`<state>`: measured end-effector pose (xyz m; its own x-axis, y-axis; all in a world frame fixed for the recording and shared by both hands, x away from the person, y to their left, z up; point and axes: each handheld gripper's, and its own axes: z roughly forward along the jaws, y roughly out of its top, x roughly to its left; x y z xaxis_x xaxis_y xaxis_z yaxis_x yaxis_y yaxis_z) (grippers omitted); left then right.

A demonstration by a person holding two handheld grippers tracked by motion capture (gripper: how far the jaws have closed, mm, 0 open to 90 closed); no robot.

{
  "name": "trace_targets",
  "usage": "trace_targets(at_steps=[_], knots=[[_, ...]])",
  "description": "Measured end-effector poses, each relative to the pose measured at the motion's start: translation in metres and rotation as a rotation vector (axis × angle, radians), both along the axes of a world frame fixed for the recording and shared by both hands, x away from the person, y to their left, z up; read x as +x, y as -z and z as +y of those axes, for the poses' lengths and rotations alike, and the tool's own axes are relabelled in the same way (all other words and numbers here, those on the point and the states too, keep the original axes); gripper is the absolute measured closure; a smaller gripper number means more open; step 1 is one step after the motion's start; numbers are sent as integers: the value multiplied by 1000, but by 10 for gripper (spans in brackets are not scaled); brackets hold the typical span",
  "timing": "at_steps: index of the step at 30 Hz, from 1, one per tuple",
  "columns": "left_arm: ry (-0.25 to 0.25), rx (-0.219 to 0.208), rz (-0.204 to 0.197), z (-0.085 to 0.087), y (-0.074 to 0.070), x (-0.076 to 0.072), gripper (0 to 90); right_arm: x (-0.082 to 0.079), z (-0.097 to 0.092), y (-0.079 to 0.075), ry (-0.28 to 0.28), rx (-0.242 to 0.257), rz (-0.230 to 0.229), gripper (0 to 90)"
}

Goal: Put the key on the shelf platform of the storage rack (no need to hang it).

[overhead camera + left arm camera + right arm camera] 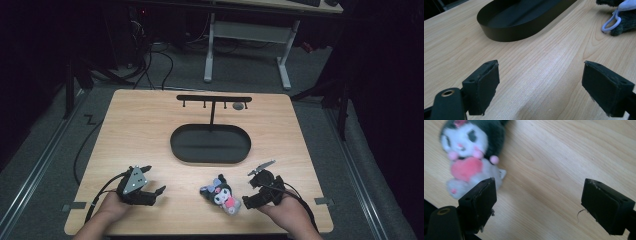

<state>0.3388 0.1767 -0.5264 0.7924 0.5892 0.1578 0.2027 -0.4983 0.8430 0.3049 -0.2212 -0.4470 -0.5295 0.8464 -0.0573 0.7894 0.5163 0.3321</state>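
Right hand-held gripper (248,199) beside plush toy (222,193)

Grey floor (250,80), white-legged desk (250,30) behind, surroundings perhaps unlit.

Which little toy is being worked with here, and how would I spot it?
Start at the black oval tray in the middle of the wooden table. Nearer the person, by the right claw, lies a small plush toy: dark hood, white face, pink heart, the only soft, colourful thing there.
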Motion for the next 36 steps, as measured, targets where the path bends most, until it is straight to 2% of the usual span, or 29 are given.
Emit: trace_targets(at_steps=[5,10,20,32,36], knots=[[0,-1,0,0,0,0,154,1,13,-8,-29,16,-11,129],[1,-2,1,0,0,0,154,0,23,-9,-48,26,-13,131],[3,-1,-1,0,0,0,154,-7,41,-2,-97,33,6,138],[3,-2,0,0,0,0,154,-12,50,13,-107,28,51,159],[3,-1,0,0,0,0,154,-13,53,17,-114,25,53,159]])
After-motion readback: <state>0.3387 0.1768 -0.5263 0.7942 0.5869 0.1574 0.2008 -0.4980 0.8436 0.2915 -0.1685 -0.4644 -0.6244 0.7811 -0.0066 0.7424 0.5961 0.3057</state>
